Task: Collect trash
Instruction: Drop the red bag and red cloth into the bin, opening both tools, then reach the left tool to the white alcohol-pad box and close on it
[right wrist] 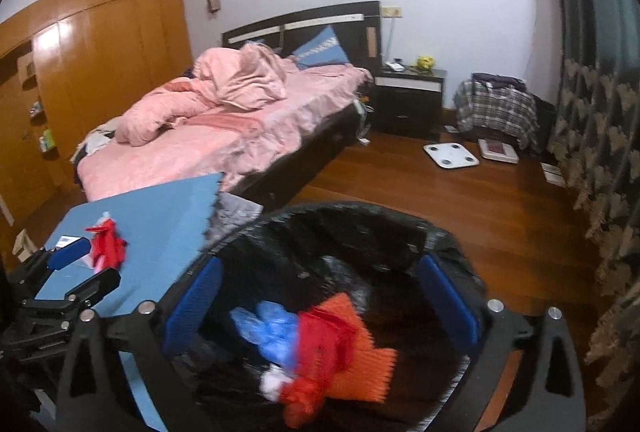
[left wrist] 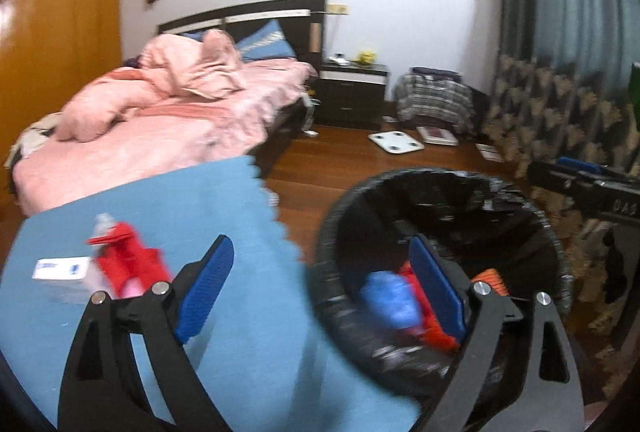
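Left wrist view: left tool [left wrist: 320, 296] spread wide, nothing between the blue pads, one finger over the blue counter [left wrist: 240, 312], the other over the mouth of the black-lined trash bin [left wrist: 400, 187]. Bin just off the counter's right edge, on the wooden floor [left wrist: 340, 159]. Inside the bin, blurred: a blue crumpled wrapper [left wrist: 390, 298], red scraps [left wrist: 434, 332] and an orange piece [left wrist: 492, 278]. Near the counter's left edge, a red wrapper [left wrist: 128, 264] beside a white slip with blue print [left wrist: 60, 268]. At the right border, tip of the right tool [left wrist: 580, 175]. Behind: bed with pink bedding [left wrist: 168, 119], dark nightstand [left wrist: 352, 91], white scale [left wrist: 394, 141] on the floor.

Right wrist view: right tool [right wrist: 320, 298] spread to its widest, empty, both blue pads straddling the bin's opening [right wrist: 360, 216]. Below them, within the bin: blue wrapper [right wrist: 272, 328], red scraps [right wrist: 320, 352], an orange ridged piece [right wrist: 372, 364], a small white bit [right wrist: 272, 384]; all blurred, whether resting or falling cannot tell. At the lower left, left tool [right wrist: 84, 268] spread over the counter [right wrist: 160, 232], close to the red wrapper [right wrist: 106, 246] near the counter's far left corner. Bed [right wrist: 224, 135] and patterned curtain [right wrist: 600, 151] beyond.
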Tool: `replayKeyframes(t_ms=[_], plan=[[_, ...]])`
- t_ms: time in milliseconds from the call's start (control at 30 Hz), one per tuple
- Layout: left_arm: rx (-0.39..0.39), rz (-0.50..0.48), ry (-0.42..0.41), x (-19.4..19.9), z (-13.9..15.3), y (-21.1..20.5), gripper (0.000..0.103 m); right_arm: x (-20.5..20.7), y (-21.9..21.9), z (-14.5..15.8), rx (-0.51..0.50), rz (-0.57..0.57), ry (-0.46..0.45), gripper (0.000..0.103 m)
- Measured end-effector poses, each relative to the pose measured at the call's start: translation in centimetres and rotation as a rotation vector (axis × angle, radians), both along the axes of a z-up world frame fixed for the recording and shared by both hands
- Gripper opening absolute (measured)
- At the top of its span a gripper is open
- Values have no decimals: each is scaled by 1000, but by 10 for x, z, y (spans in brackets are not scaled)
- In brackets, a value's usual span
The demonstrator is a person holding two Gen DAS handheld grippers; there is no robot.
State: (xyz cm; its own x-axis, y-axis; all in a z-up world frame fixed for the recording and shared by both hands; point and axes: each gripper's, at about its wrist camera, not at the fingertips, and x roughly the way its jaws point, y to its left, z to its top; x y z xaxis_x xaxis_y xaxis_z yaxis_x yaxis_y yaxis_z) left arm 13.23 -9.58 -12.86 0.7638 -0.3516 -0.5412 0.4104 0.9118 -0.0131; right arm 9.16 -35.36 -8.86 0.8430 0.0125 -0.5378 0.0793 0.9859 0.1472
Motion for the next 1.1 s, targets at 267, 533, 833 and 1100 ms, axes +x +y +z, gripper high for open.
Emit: replayKeyframes(t_ms=[267, 533, 833, 1100], plan=[[37, 205, 5, 9, -3, 81, 89, 39, 80, 2, 20, 145, -1, 97], [51, 379, 31, 34, -13, 146, 89, 81, 153, -7, 24, 248, 23, 97], [30, 469, 89, 70, -35, 180, 89, 113, 205, -31, -3, 310, 80, 97], [33, 504, 150, 95, -54, 193, 89, 129, 232, -48, -17, 350, 110, 97]])
